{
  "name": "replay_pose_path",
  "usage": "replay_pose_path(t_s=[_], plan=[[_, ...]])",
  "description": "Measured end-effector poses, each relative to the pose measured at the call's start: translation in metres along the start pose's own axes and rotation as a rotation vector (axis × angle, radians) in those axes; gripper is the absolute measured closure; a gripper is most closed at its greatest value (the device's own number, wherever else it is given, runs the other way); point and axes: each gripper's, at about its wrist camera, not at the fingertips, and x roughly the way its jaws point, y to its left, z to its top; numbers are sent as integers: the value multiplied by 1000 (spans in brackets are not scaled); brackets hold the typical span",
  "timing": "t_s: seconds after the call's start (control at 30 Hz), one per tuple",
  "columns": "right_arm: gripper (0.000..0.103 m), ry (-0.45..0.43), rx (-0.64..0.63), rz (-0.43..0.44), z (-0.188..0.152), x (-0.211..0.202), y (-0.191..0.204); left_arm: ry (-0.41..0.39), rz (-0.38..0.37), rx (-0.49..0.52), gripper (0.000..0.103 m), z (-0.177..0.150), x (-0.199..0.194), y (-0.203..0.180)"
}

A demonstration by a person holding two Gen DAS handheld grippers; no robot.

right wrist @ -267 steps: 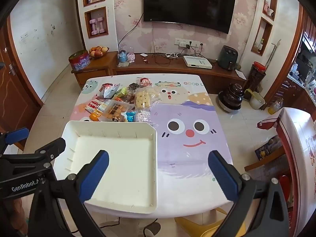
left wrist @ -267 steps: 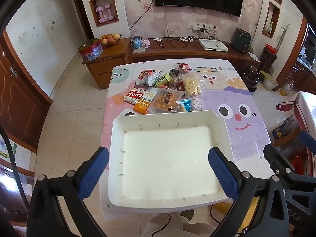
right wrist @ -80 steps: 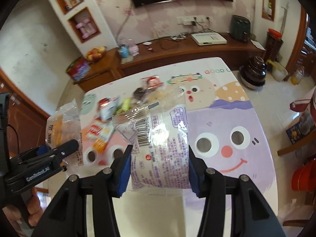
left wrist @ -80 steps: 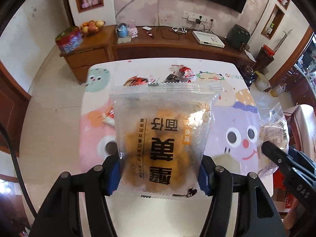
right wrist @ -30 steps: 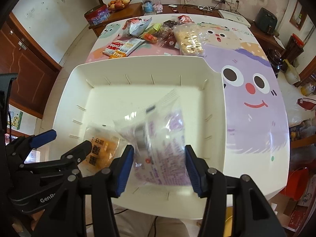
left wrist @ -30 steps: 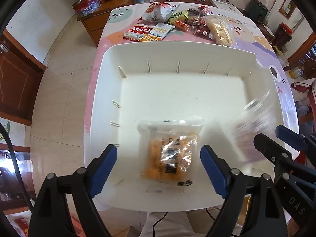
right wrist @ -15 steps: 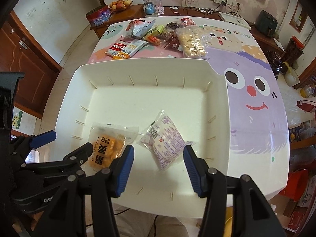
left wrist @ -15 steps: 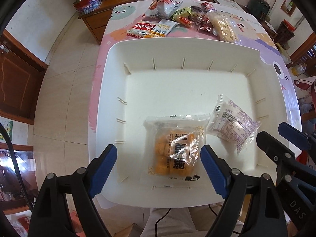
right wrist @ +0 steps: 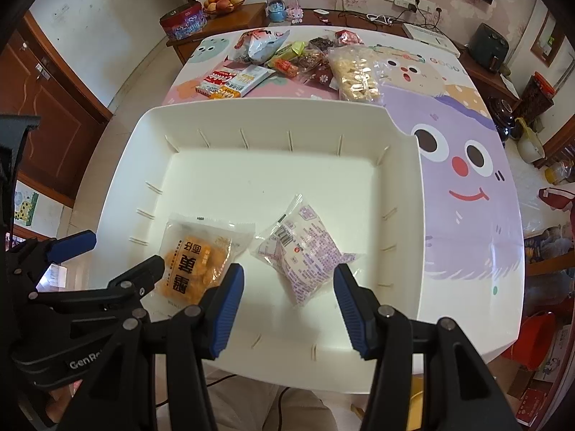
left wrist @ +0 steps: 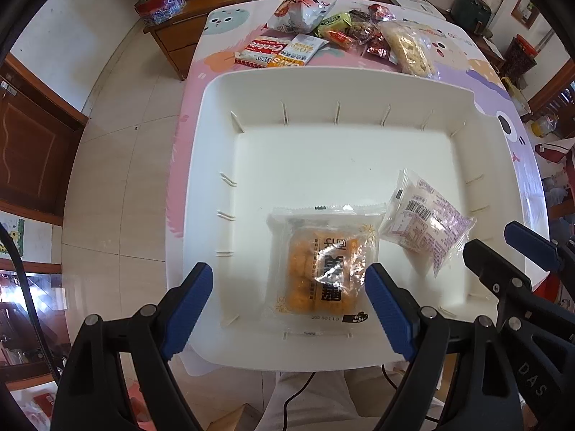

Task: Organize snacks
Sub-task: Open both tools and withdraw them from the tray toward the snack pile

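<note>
A white bin [left wrist: 215,136] [right wrist: 136,151] sits at the table's near edge. Inside it lie an orange pastry pack [left wrist: 323,265] [right wrist: 197,258] and, to its right, a clear pack with purple print [left wrist: 427,226] [right wrist: 305,251]. My left gripper [left wrist: 287,309] is open and empty above the bin's near wall, over the orange pack. My right gripper [right wrist: 287,301] is open and empty above the near end of the purple pack. Each gripper shows at the edge of the other's view.
Beyond the bin lies a pile of loose snacks [left wrist: 323,36] [right wrist: 287,61]: a red-and-white box, a foil bag, small wrapped sweets and a long pack of pale puffs [right wrist: 354,75]. The cartoon tablecloth [right wrist: 467,186] stretches right. A wooden cabinet [right wrist: 222,18] stands behind the table.
Both grippers let go of their packs, which now lie in the bin. Over the last half second both grippers have lifted back slightly; the packs stay put.
</note>
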Motion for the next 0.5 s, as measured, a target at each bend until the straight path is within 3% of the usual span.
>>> replay_pose_path(t_s=[0.23, 0.5], plan=[[50, -29, 25, -3, 13, -10, -7, -53, 4, -6, 17, 21, -17, 8], [51, -107, 72, 2, 51, -32, -21, -155, 27, 0, 17, 64, -42, 20]])
